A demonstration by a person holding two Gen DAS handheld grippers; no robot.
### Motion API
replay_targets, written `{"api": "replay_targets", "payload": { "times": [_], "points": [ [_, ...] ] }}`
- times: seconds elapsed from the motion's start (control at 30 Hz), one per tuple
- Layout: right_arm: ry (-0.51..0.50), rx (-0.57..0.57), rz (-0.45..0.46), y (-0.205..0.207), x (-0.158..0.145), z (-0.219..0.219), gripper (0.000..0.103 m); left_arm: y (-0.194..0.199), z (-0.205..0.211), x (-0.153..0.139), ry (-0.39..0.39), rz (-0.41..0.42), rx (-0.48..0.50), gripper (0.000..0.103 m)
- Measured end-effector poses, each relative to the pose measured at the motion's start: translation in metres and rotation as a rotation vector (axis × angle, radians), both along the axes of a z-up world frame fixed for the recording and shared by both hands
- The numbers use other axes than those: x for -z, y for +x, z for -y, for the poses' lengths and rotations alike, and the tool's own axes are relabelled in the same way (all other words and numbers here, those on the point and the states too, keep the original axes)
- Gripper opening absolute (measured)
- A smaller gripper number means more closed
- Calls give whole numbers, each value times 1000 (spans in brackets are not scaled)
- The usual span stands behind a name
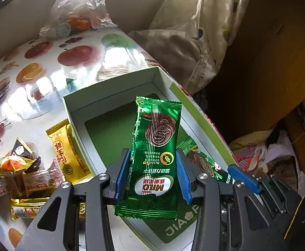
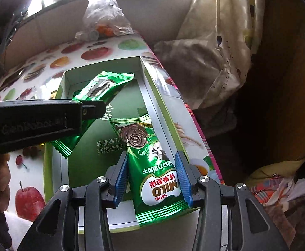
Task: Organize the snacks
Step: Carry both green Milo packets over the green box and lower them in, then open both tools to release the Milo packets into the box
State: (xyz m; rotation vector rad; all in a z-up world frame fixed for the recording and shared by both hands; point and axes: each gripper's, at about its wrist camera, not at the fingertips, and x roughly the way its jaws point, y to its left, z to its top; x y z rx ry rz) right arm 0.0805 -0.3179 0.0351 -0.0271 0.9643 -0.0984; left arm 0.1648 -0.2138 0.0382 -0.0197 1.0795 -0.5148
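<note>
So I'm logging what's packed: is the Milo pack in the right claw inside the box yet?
Partly. The right claw grips the Milo pack; its far end lies in the box, its near end overhangs the front rim.

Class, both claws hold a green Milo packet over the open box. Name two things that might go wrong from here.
1. The left claw grips its Milo packet only near the lower end; the long free end might flop or snag on the box wall.
2. The right claw and its Milo packet are close beside; they may collide.
</note>
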Motion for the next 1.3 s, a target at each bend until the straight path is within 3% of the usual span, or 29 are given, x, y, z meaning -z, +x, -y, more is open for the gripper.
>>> {"api": "replay_targets", "payload": {
  "times": [0.57, 1.3],
  "points": [
    [-3, 0, 10, -3, -2, -3, 55, -5, -7, 2, -22, -17, -4, 45],
    [-99, 34, 68, -24, -22, -16, 61, -47, -42, -36, -21, 107, -28, 46]
  ]
}}
